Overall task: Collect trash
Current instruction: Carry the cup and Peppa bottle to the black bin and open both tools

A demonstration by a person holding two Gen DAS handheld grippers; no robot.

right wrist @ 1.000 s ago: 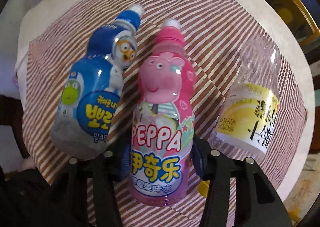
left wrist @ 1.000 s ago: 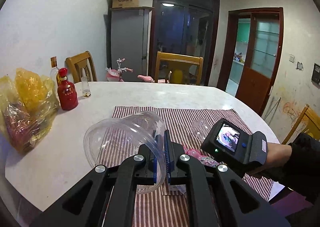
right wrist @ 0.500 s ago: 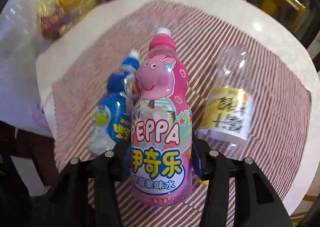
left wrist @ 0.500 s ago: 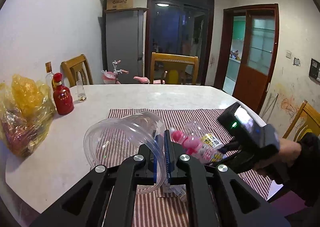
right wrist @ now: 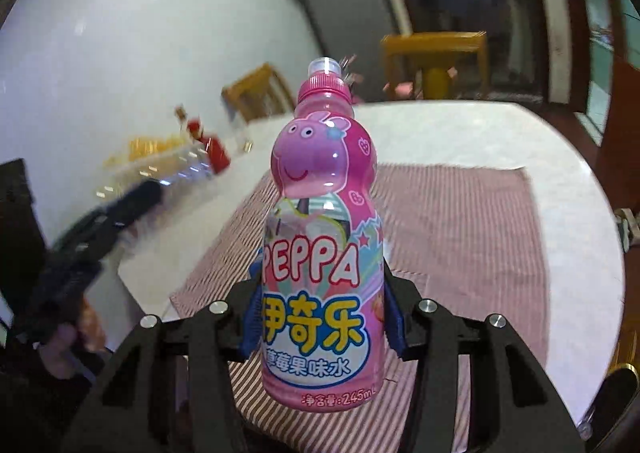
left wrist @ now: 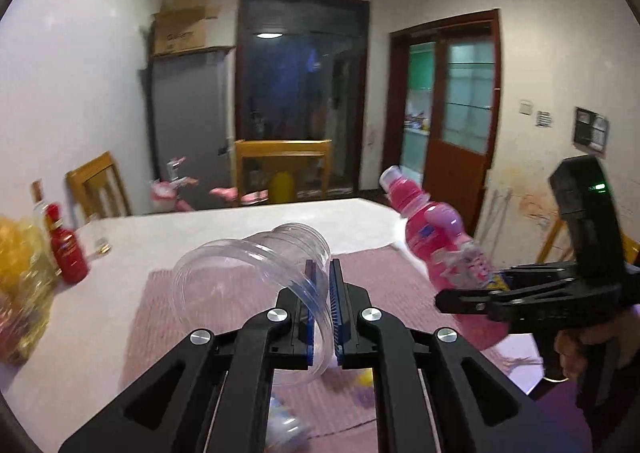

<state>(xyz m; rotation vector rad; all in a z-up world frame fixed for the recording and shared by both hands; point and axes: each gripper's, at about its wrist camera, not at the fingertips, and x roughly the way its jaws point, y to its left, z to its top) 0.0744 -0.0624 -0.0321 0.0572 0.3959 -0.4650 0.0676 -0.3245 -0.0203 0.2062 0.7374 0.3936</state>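
Observation:
A pink Peppa drink bottle (right wrist: 320, 213) stands upright between the blue pads of my right gripper (right wrist: 320, 293), which is shut on its lower body. In the left wrist view the same bottle (left wrist: 436, 241) hangs tilted above the right side of the striped cloth (left wrist: 380, 265), held by the right gripper (left wrist: 472, 293). My left gripper (left wrist: 322, 273) is shut on the rim of a clear plastic jar (left wrist: 240, 277), held above the cloth with its mouth toward the camera. In the right wrist view the left gripper (right wrist: 100, 221) and the jar (right wrist: 172, 173) are blurred at the left.
The pale round table (left wrist: 240, 225) carries a red bottle (left wrist: 68, 253) and a yellow plastic bag (left wrist: 20, 285) at its left side. Blurred bottles (left wrist: 280, 421) lie on the cloth under my left gripper. Wooden chairs (left wrist: 284, 169) stand behind the table.
The right gripper has lifted the pink bottle off the cloth and swung it upright; the blue and yellow-labelled bottles have dropped out of its view. The left gripper with the jar rose a little.

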